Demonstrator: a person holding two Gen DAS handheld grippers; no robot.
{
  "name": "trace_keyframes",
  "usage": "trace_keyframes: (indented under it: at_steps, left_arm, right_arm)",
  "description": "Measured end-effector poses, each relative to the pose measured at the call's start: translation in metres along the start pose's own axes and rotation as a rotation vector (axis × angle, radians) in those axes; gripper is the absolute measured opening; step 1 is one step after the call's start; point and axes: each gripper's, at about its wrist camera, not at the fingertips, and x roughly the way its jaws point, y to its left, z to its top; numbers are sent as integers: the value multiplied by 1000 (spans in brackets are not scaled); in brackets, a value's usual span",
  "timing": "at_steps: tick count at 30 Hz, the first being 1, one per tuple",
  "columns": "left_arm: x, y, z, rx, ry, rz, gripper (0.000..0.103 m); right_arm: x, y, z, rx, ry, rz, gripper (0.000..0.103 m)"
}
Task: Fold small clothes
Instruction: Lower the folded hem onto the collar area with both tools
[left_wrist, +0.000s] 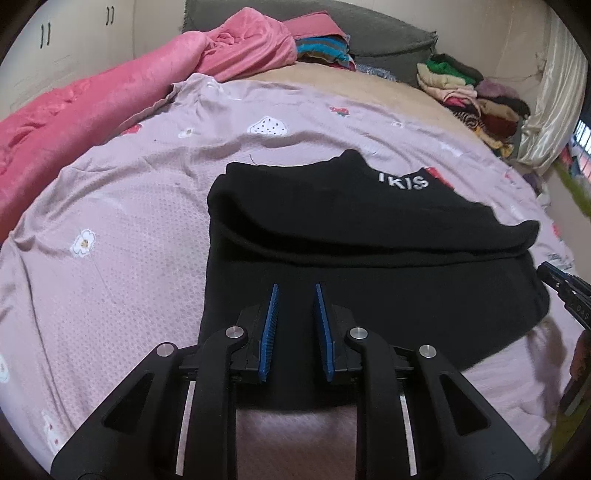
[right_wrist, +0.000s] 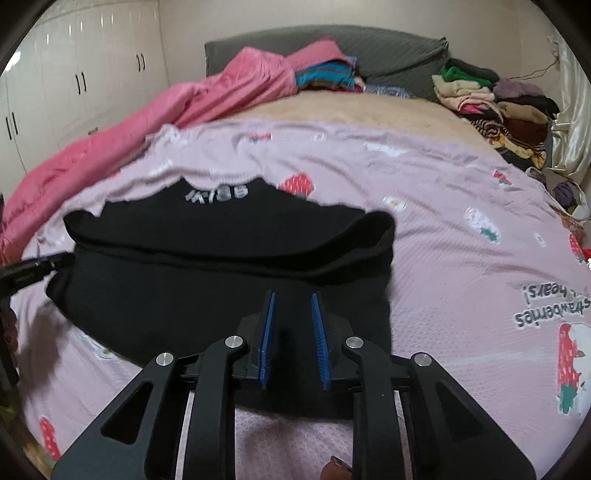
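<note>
A black garment (left_wrist: 351, 229) with white lettering near its collar lies partly folded on the pink patterned sheet (left_wrist: 110, 206); a folded layer lies across its middle. My left gripper (left_wrist: 295, 290) is open and empty above the garment's near left part. My right gripper (right_wrist: 292, 297) is open and empty above the garment's (right_wrist: 221, 258) near right part. The right gripper's tip shows at the right edge of the left wrist view (left_wrist: 561, 284), beside the garment's right edge. The left gripper's tip shows at the left edge of the right wrist view (right_wrist: 37, 269).
A pink blanket (left_wrist: 92, 110) is bunched along the bed's left side. Piles of clothes (left_wrist: 476, 99) sit at the far right by the grey headboard (left_wrist: 388, 33), another pile (left_wrist: 325, 48) at the far middle. White wardrobes (right_wrist: 74, 74) stand at left.
</note>
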Motion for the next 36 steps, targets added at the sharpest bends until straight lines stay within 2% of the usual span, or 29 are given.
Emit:
trace_keyframes:
  at_steps: [5,16,21,24,27,30,33,35,36]
  left_arm:
    - [18,1,9,19,18,40,13]
    - [48,7,33,-22,9,50,13]
    - [55,10,47,-42,0,48,13]
    - [54,15,55,-65,-19,55,13]
    - [43,25,57,-116,-76,50,14]
    - [35,42,57,-169,-116,62,19]
    - [37,59,55,-238,-102,37,25]
    - [42,64,55,-252,-85,11,31]
    - [44,64,55,-247,-78,0,32]
  right_arm:
    - [34,-2,-1,13,61,-34,18]
    - [66,-6,25,17,49,-28,18]
    - [75,-15,43,58,35,-26,18]
    - [79,-24,53,82,29,-44,18]
    - [73,-34,59,105,0,-74,18]
    - [70,-47,59,129,-6,-108,19]
    - [75,-60,57,164,21,-124,24]
    - [79,-67,56,187,41,-117,35]
    - [81,-69,56,193,47,-105,35]
